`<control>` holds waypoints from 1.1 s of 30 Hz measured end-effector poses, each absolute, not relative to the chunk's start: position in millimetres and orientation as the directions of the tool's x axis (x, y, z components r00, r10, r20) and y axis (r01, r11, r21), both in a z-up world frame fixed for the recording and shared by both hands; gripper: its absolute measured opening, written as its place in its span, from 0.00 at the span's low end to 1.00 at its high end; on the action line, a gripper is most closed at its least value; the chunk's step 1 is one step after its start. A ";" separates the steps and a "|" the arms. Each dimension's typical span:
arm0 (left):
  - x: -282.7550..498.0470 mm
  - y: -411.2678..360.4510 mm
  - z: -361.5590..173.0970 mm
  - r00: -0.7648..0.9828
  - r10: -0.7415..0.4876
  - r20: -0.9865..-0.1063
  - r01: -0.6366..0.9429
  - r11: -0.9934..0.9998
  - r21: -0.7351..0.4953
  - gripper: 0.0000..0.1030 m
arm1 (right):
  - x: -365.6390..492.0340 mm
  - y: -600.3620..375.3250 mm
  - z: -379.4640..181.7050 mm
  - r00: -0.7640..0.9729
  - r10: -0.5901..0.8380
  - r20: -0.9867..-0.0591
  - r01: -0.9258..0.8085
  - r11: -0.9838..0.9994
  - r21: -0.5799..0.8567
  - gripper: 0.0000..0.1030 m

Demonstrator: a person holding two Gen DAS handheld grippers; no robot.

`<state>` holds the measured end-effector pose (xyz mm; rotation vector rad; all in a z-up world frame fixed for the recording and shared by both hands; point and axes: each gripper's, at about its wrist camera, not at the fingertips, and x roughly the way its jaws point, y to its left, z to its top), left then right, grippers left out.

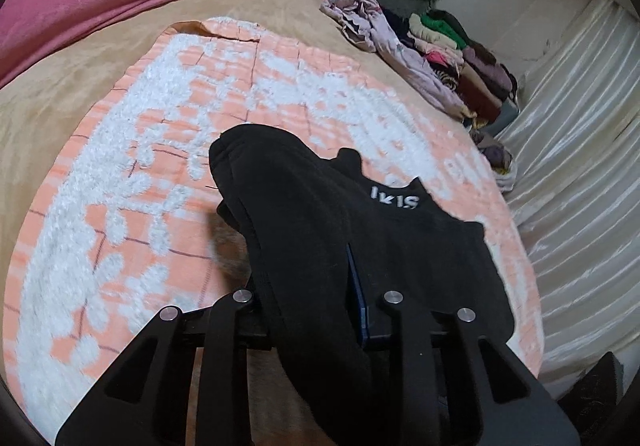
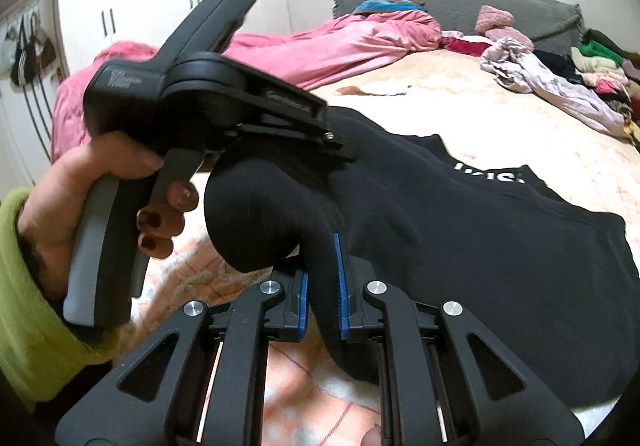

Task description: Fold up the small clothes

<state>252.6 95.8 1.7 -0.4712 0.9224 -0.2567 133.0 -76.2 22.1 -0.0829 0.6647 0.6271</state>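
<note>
Both of our pinches are on the black garment raised just over the bed, left hand-held gripper and right hand-held gripper bunching thick folds, so we figure uneven tension could skew the fold.

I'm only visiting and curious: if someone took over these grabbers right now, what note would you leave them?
Left hand-held gripper: shut on the black garment, gripping a bunched edge.
Right hand-held gripper: shut on the same garment, a fold pinched between its blue pads.
The garment is partly lifted; the rest trails onto the peach-and-white towel on the bed.
Done: both edges picked up. No finished fold shows.
Left: fold it and lay it flat. More clothes wait heaped further along the bed.
</note>
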 end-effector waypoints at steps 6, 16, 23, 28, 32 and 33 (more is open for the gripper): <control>258.3 59.7 30.6 0.582 -0.408 -0.703 0.021 0.873 -0.488 0.25 | 136.0 -119.9 41.8 0.645 0.514 -0.565 -0.488 0.847 0.213 0.04; 278.7 -59.2 71.3 0.549 -0.380 -0.744 0.145 0.920 -0.363 0.25 | 141.3 -212.5 55.7 0.696 0.472 -0.541 -0.328 0.879 0.345 0.03; 290.4 -137.2 62.6 0.491 -0.384 -0.782 0.220 0.923 -0.315 0.25 | 139.1 -260.5 46.4 0.713 0.418 -0.563 -0.231 0.898 0.375 0.03; 297.0 -178.3 44.6 0.454 -0.357 -0.817 0.254 0.930 -0.265 0.27 | 141.2 -292.4 30.6 0.694 0.429 -0.577 -0.149 0.871 0.468 0.03; 303.2 -196.7 29.9 0.403 -0.407 -0.820 0.278 0.908 -0.314 0.62 | 151.2 -307.5 14.9 0.667 0.434 -0.606 -0.085 0.852 0.517 0.04; 302.6 -202.3 28.7 0.392 -0.433 -0.811 0.304 0.894 -0.330 0.64 | 152.9 -309.7 13.0 0.665 0.427 -0.613 -0.073 0.854 0.515 0.05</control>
